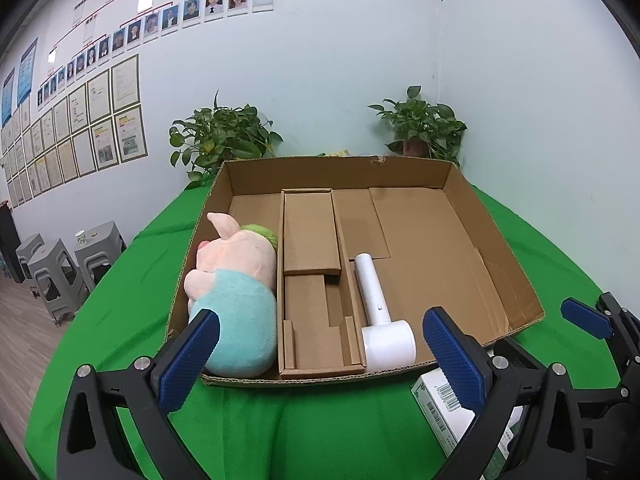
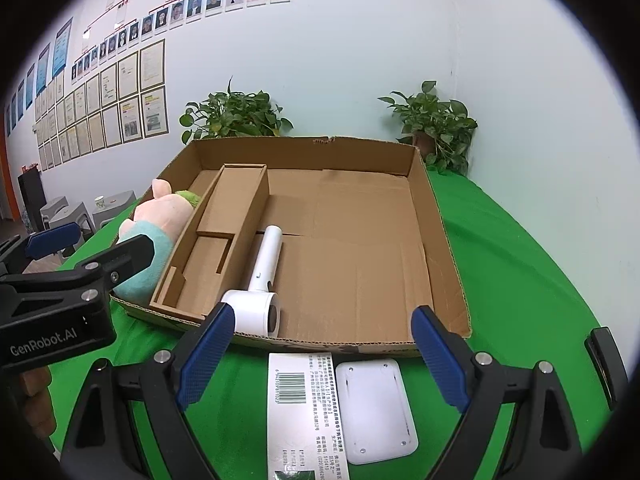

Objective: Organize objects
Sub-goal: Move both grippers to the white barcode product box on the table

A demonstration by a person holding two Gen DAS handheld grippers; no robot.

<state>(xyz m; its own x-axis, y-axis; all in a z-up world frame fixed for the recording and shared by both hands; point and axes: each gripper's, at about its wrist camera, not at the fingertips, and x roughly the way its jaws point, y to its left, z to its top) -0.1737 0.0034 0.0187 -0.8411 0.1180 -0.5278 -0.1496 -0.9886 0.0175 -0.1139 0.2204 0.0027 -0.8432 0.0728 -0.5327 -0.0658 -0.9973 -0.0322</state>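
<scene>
At the left of the left wrist view, a plush pig (image 1: pixel 236 300) fills the narrow left bay of the cardboard box (image 1: pixel 496 276), snug against the cardboard insert (image 1: pixel 312 280), probably so it cannot roll. Right of the insert, a white hair dryer (image 1: pixel 380 312) lies handle away. The left gripper (image 1: pixel 320 356) hangs spread and empty. In the lower middle of the right wrist view, a white carton (image 2: pixel 300 408) and a white flat device (image 2: pixel 374 408) wait on the green tablecloth (image 2: pixel 520 280) between the wide-apart fingers of the right gripper (image 2: pixel 324 356), seemingly next to go in.
</scene>
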